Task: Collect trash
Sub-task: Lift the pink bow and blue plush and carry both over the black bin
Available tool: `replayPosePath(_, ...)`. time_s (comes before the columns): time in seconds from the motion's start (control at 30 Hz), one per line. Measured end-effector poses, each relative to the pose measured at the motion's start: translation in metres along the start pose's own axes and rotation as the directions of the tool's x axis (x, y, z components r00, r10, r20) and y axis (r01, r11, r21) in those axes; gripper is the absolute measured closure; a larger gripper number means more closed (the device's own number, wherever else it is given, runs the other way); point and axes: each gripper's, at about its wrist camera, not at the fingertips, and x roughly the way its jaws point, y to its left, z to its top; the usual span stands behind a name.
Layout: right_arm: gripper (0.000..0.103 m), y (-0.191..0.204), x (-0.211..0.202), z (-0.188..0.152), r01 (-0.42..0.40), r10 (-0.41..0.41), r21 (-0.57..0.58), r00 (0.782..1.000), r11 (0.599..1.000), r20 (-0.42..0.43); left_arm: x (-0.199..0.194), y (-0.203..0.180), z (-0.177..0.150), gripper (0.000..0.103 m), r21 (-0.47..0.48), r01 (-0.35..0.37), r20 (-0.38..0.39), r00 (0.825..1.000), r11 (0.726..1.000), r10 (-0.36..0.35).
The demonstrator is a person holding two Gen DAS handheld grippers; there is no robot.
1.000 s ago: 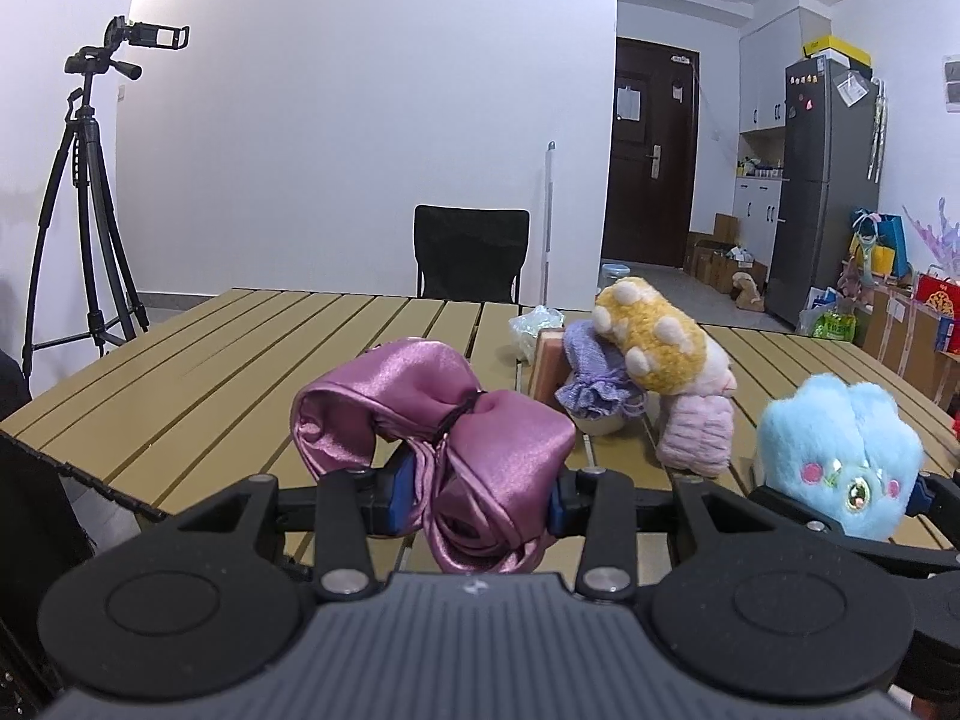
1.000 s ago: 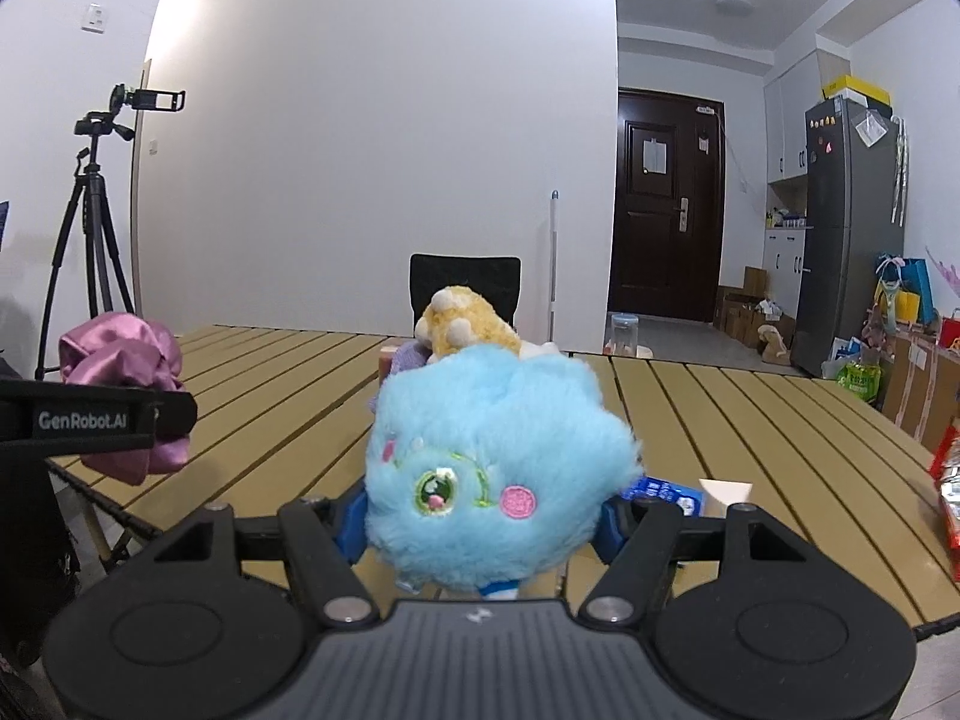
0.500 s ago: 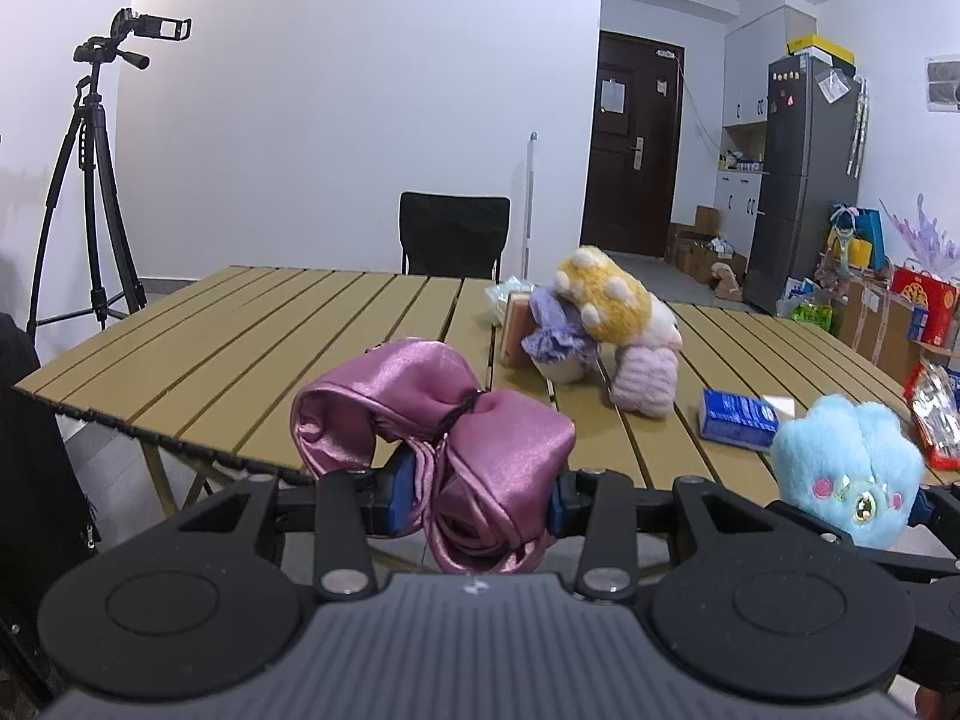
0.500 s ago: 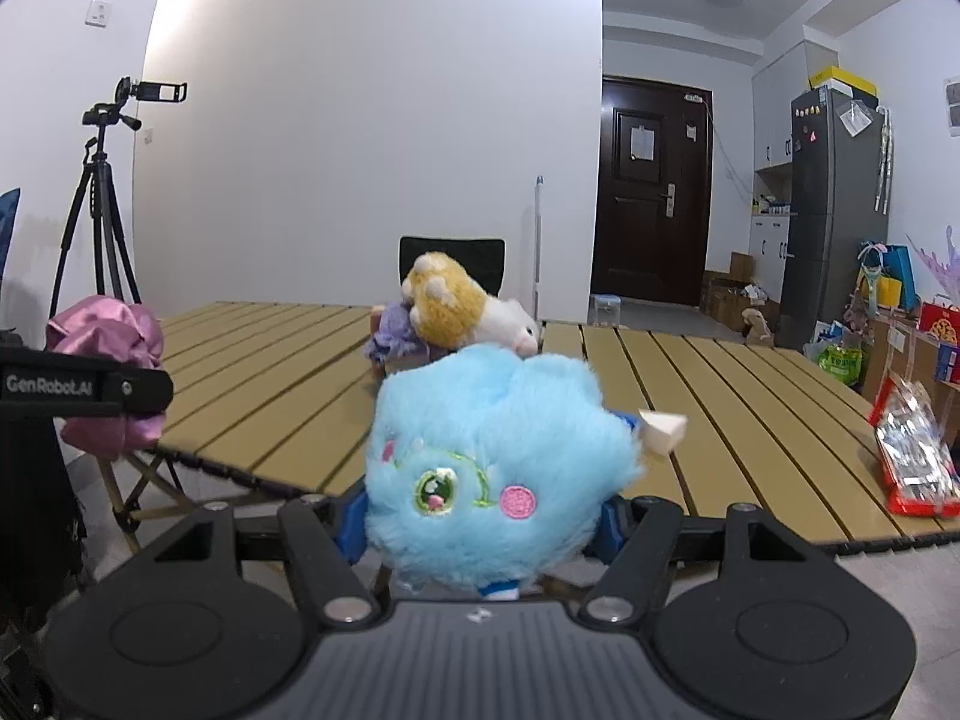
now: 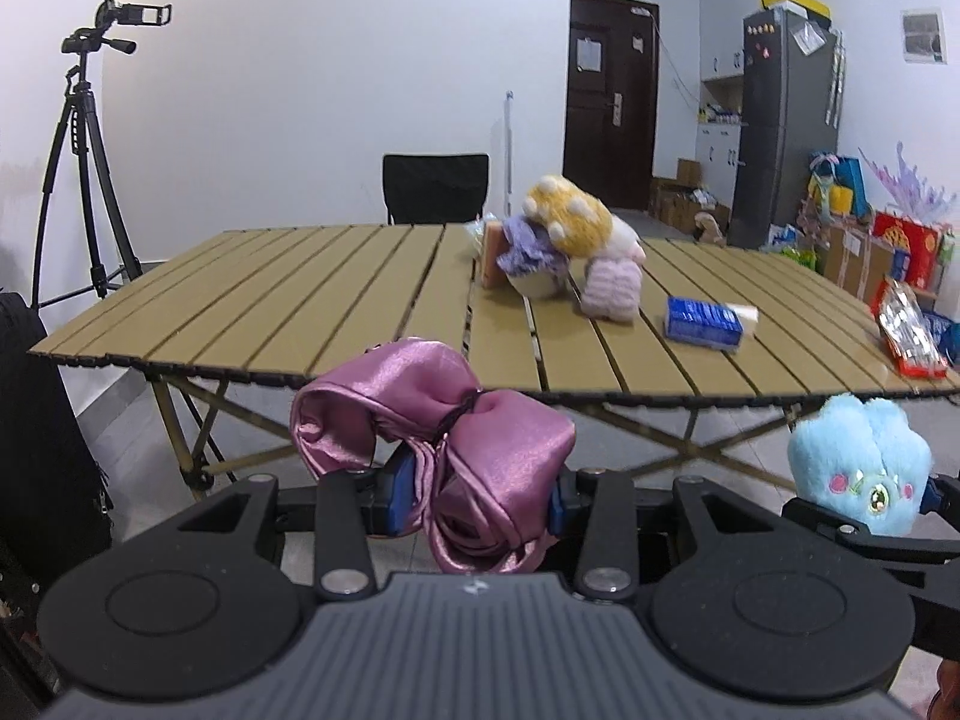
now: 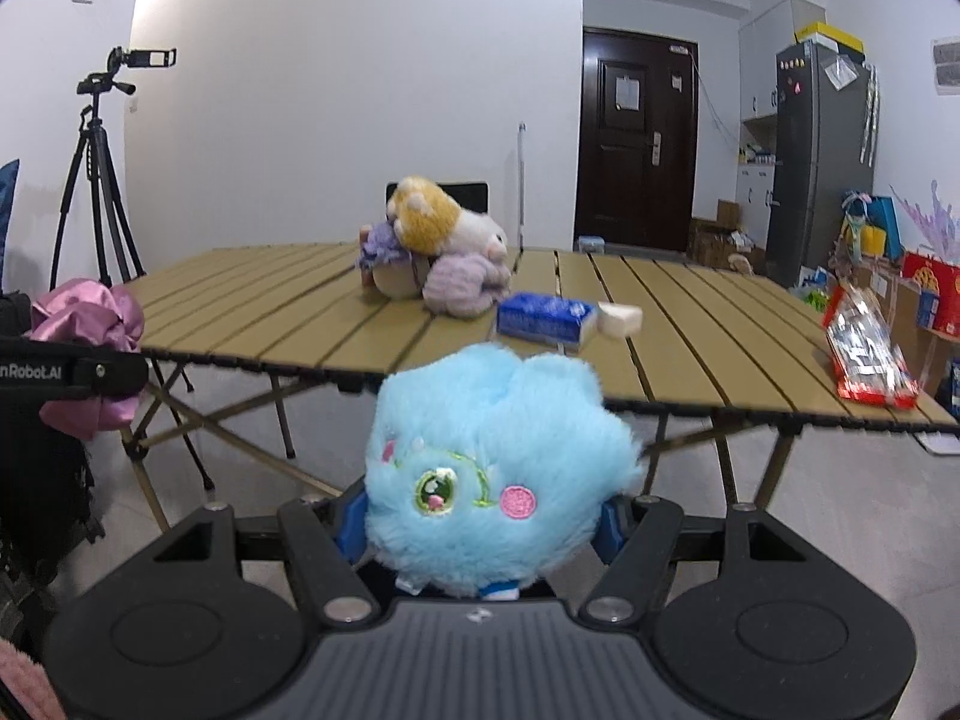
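Observation:
My left gripper (image 5: 474, 501) is shut on a pink satin bow (image 5: 432, 438), held in front of and below the table's near edge. My right gripper (image 6: 483, 525) is shut on a fluffy blue plush toy (image 6: 492, 480), also off the table. The bow shows in the right wrist view (image 6: 90, 324) at far left, the blue plush in the left wrist view (image 5: 858, 468) at lower right. On the wooden slat table (image 5: 300, 312) lie a blue tissue pack (image 5: 702, 321) and a red snack wrapper (image 5: 912, 336).
A pile of plush toys (image 5: 564, 246) sits mid-table. A black chair (image 5: 435, 189) stands behind it, a camera tripod (image 5: 84, 168) at left. A fridge (image 5: 780, 120), boxes and bags fill the right side. A black bag (image 5: 42, 450) stands at lower left.
Both grippers have pulled back from over the table to beyond its near edge and lower, still holding the bow and the blue plush. The table items now look farther away.

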Motion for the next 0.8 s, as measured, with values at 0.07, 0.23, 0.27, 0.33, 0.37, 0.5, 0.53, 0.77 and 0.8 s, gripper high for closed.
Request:
replayPosePath(0.07, 0.036, -0.002, -0.004, -0.006, 0.003, -0.003, 0.003, 1.000, 1.000, -0.019, -0.002, -0.002, -0.007, 0.062, 0.012, 0.003, -0.014, 1.000, 1.000, -0.003)
replayPosePath(0.23, 0.036, -0.004, -0.011, -0.026, 0.007, -0.006, 0.009, 0.998, 1.000, -0.067, -0.004, -0.006, -0.025, 0.062, 0.039, 0.009, -0.052, 0.999, 0.999, -0.007)
replayPosePath(0.27, 0.036, -0.005, -0.012, -0.029, 0.007, -0.007, 0.010, 0.997, 1.000, -0.076, -0.004, -0.007, -0.029, 0.062, 0.047, 0.009, -0.059, 0.998, 0.999, -0.006)
replayPosePath(0.33, 0.036, -0.005, -0.013, -0.035, 0.009, -0.008, 0.013, 0.995, 1.000, -0.097, -0.004, -0.008, -0.036, 0.062, 0.054, 0.010, -0.075, 0.997, 0.998, -0.006)
replayPosePath(0.37, 0.036, -0.005, -0.013, -0.039, 0.010, -0.009, 0.014, 0.994, 1.000, -0.108, -0.004, -0.008, -0.040, 0.062, 0.057, 0.012, -0.085, 0.996, 0.998, -0.007)
replayPosePath(0.5, 0.036, -0.004, -0.013, -0.054, 0.011, -0.009, 0.015, 0.989, 1.000, -0.149, -0.001, -0.008, -0.054, 0.062, 0.075, 0.010, -0.120, 0.993, 0.997, -0.001)
replayPosePath(0.53, 0.036, -0.004, -0.012, -0.057, 0.011, -0.009, 0.016, 0.987, 1.000, -0.161, 0.001, -0.008, -0.057, 0.062, 0.078, 0.011, -0.130, 0.991, 0.997, 0.000)
replayPosePath(0.77, 0.036, -0.010, -0.005, -0.085, 0.022, -0.014, 0.032, 0.968, 0.999, -0.251, 0.012, -0.010, -0.078, 0.062, 0.095, 0.011, -0.200, 0.980, 0.995, 0.008)
replayPosePath(0.8, 0.036, -0.012, -0.003, -0.088, 0.026, -0.015, 0.039, 0.965, 0.999, -0.264, 0.015, -0.011, -0.081, 0.062, 0.096, 0.013, -0.210, 0.978, 0.995, 0.008)
